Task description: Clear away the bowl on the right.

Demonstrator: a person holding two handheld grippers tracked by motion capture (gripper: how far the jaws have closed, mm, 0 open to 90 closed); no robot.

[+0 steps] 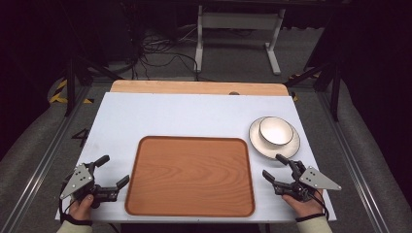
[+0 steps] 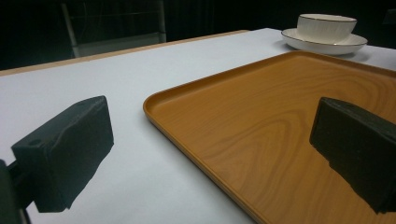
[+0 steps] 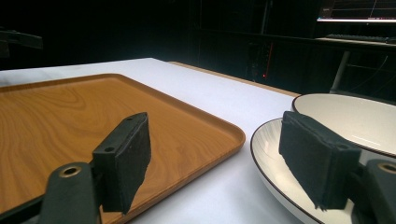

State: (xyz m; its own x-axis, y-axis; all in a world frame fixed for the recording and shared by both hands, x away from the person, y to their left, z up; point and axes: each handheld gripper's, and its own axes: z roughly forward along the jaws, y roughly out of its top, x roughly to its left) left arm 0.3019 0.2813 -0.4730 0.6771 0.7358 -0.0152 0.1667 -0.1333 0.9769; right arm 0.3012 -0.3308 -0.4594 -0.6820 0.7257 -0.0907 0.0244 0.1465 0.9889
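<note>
Left claw (image 1: 112,171) sat at the bench's (image 1: 194,114) 7 o'clock corner, jaws spread wide, nothing between them. In the left gripper view one jaw hung over bare white bench, the other over the near left part of the wooden tray (image 2: 280,126); whether that jaw touched the tray, can't tell.

Right claw (image 1: 275,166) sat at the 5 o'clock corner, jaws also parted, released, gripping nothing. In the right gripper view its left jaw hung over the tray's (image 3: 93,116) near right corner, and its right jaw was over the near rim of the plate (image 3: 271,163). Contact with the plate couldn't be confirmed from that angle.

Tray (image 1: 190,175) lay flat at 6 o'clock of the bench, centered between both claws, empty wood surface showing.

Plate (image 1: 291,144) was at 3 o'clock of the bench, just beside the tray's far right corner, not touching it. White bowl (image 1: 275,131) stood upright on the plate, shifted toward the plate's far side. Both white with a thin dark rim line. In the left gripper view, the bowl (image 2: 326,27) and plate (image 2: 322,44) showed far off at 1 o'clock past the tray.

Each hand, left (image 1: 80,206) and right (image 1: 303,204), gripped its tool at the near bench edge.
</note>
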